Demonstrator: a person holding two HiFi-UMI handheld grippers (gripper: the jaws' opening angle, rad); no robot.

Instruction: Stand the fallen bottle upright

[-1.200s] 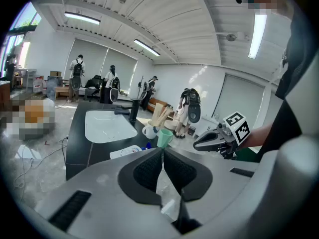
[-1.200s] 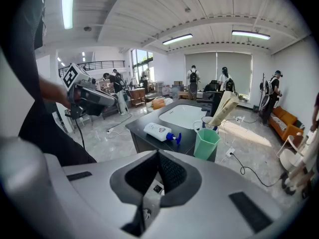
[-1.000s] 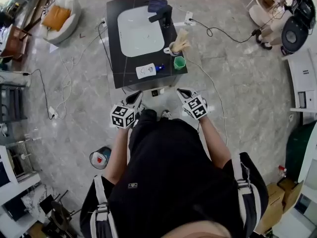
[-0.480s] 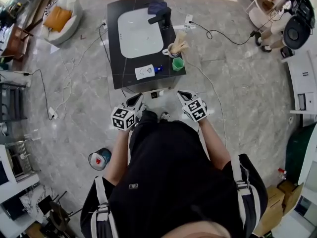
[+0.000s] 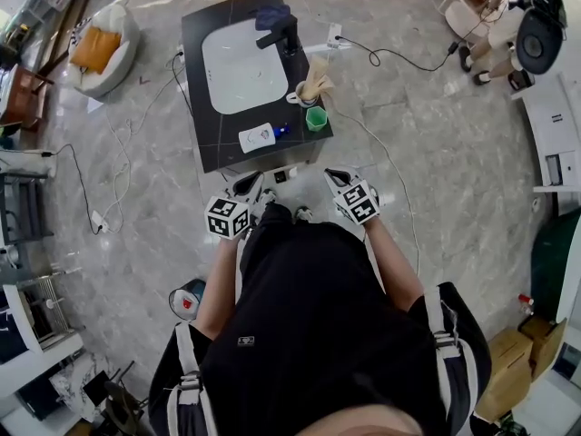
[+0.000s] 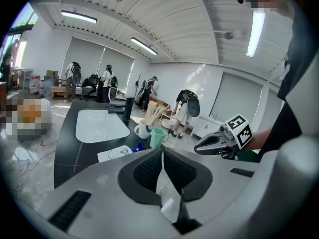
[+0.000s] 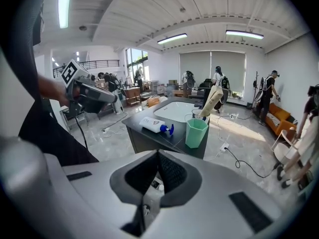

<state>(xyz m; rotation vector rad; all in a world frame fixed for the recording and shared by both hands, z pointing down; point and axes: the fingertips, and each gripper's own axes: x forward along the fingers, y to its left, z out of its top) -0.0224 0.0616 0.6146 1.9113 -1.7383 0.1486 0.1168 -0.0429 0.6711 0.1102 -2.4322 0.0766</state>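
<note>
Since the earlier frames almost nothing has shifted: both grippers hang where they were in front of the person's dark-clothed body, and only the head view has swung a little, so the dark square table (image 5: 204,139) sits slightly further left in it. The left gripper (image 5: 249,182) and the right gripper (image 5: 334,173) point toward the table's near edge, short of it and touching nothing. In its own view the left gripper's ribbed black pads (image 6: 149,169) are pressed together with nothing between them, and the right gripper's pads (image 7: 169,172) likewise meet at the tip, empty. The white plastic bottle with the blue pump cap (image 5: 257,137) lies on its side near the front edge of the table, its pump end pointing toward the pale green plastic cup (image 5: 316,118), which stands upright near it by the table's right corner. Behind the cup stands a white mug holding beige sticks (image 5: 307,92). A white rounded basin (image 5: 238,54) fills the middle of the tabletop, with a black tap (image 5: 281,33) at its far side. The bottle is well apart from both grippers.
</note>
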